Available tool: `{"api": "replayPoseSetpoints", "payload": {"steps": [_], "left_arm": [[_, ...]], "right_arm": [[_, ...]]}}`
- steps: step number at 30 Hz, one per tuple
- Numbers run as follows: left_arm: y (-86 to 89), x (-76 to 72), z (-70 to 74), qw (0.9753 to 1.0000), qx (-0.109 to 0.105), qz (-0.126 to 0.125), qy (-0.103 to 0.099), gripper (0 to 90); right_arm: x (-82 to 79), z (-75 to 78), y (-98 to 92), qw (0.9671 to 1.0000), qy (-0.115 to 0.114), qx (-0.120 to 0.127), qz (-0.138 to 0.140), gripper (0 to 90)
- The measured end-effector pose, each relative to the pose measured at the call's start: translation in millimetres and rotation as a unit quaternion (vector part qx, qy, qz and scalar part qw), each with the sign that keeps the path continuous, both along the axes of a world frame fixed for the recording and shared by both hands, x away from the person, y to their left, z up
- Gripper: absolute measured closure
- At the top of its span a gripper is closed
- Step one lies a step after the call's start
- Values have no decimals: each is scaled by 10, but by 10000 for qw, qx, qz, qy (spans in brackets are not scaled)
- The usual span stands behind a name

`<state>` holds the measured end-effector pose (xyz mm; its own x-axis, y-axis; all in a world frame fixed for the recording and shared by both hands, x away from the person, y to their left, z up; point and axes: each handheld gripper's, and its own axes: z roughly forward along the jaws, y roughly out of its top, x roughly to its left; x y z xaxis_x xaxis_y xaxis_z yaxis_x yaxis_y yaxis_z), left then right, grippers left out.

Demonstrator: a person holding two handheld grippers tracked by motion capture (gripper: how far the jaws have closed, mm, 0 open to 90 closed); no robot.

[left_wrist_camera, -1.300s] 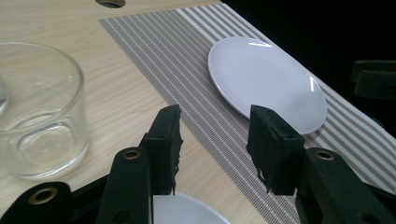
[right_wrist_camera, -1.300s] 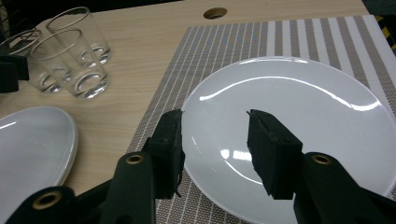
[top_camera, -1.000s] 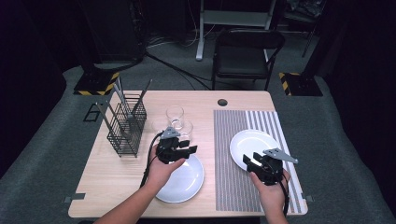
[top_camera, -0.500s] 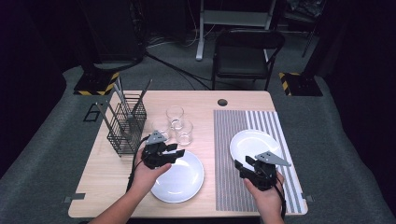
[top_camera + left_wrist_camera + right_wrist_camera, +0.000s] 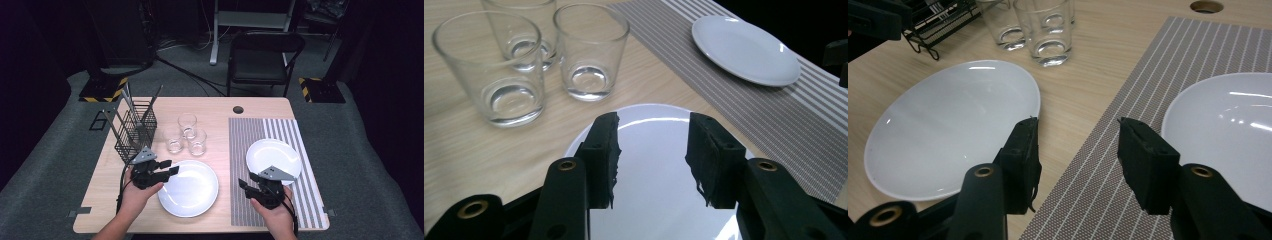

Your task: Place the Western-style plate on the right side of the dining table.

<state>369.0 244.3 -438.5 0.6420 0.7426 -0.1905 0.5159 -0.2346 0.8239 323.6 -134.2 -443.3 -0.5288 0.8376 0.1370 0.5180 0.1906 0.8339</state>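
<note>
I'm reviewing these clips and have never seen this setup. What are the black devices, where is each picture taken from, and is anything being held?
A person holds a black two-jaw hand tool in each hand. The high view looks down on the light wooden table. The left gripper hangs open over the large white plate; the right gripper is open beside the smaller white plate on the grey striped placemat. The other two pictures come from cameras on the grippers. Three clear glass tumblers and a black wire rack stand nearby. Nothing is held.

— What lies on the pale wooden worktop (image 5: 220, 107)?
— A grey striped placemat (image 5: 250, 150), three clear glass tumblers (image 5: 187, 134), a black wire rack (image 5: 136, 131), and a large white round plate (image 5: 192, 192) beneath the left fingers (image 5: 606, 142).
</note>
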Motion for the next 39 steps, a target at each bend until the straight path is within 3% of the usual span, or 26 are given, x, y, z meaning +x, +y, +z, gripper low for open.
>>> {"api": "replayPoseSetpoints", "payload": {"steps": [16,24,39], "left_arm": [[178,-132,-159,9999,-50,129,101,583],[224,-181,-243,9999,57,92,84,576],[281,-209,-338,9998,138,118,94,576]], "right_arm": [[33,-161,191,9986,79,-80,519,522],[32,-254,322,9952,93,-242,941,521],[35,-426,414,9912,181,-310,1278,521]]}}
